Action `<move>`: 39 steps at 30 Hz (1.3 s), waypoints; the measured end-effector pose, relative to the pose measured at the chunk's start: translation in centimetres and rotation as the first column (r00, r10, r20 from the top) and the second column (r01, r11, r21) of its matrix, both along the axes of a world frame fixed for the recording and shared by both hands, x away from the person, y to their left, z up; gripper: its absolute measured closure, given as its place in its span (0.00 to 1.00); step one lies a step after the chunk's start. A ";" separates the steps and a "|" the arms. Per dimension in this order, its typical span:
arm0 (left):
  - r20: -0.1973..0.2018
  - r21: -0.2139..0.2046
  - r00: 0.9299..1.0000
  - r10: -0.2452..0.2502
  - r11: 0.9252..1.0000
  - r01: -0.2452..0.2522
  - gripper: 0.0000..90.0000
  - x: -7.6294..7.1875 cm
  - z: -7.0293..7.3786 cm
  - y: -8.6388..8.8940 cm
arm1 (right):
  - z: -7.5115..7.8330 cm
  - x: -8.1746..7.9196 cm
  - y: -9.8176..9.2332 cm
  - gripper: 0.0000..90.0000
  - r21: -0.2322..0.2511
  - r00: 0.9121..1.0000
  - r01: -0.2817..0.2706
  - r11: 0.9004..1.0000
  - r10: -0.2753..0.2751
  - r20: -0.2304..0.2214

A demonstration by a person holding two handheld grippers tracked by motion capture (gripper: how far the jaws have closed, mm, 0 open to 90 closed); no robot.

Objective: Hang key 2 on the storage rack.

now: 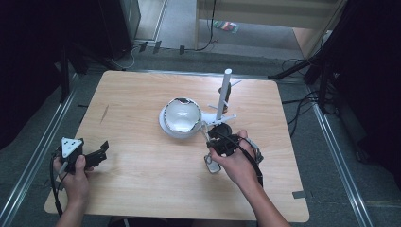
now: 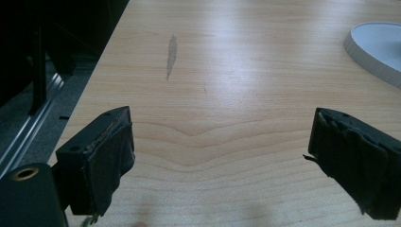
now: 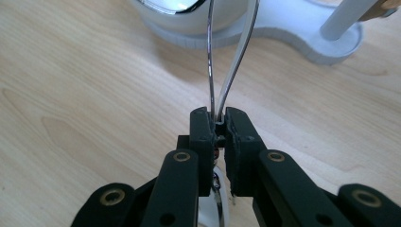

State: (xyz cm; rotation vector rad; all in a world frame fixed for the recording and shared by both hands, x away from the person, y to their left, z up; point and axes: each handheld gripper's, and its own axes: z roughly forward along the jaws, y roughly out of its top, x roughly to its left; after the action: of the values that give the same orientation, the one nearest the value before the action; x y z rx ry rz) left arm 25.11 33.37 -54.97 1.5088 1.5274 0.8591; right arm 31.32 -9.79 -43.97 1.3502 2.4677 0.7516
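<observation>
A shiny metal bowl (image 1: 182,113) sits on a round white base (image 1: 164,126) in the middle of the table. From that base a white post (image 1: 222,94) stands up. My right gripper (image 1: 210,137) is just right of the bowl and shut on a thin metal utensil (image 1: 206,131). In the right gripper view its jaws (image 3: 218,116) pinch two slender strips of the utensil (image 3: 222,80), which run up toward the bowl (image 3: 175,9). The utensil's rounded end (image 1: 213,165) shows below the hand. My left gripper (image 1: 101,151) rests at the table's front left, open (image 2: 222,127), with nothing between its pads.
The white base (image 2: 378,47) lies far right of the left gripper. A dark scuff (image 2: 171,56) marks the wood ahead of it. The table's left edge (image 1: 75,137) drops to a metal rail and floor. Cables lie on the floor behind the table.
</observation>
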 end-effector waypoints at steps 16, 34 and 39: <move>0.003 -0.001 1.000 0.000 1.000 0.000 0.09 0.0 0.0 0.0 | 1.5 0.0 -1.3 0.93 0.056 0.986 0.088 0.995 -0.095 0.138; 0.000 0.001 1.000 -0.002 1.000 0.002 0.09 0.0 0.0 0.0 | 2.7 0.2 -3.1 0.93 0.116 0.944 0.176 0.977 -0.201 0.262; 0.000 0.002 1.000 -0.001 1.000 0.001 0.09 0.0 0.0 0.0 | 2.8 0.6 -3.7 0.93 0.122 0.937 0.200 0.972 -0.227 0.265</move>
State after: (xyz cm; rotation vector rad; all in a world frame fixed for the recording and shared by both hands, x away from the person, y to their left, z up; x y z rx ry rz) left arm 25.10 33.39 -54.96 1.5106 1.5264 0.8599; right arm 31.93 -13.46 -41.18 1.4087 2.0551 0.9416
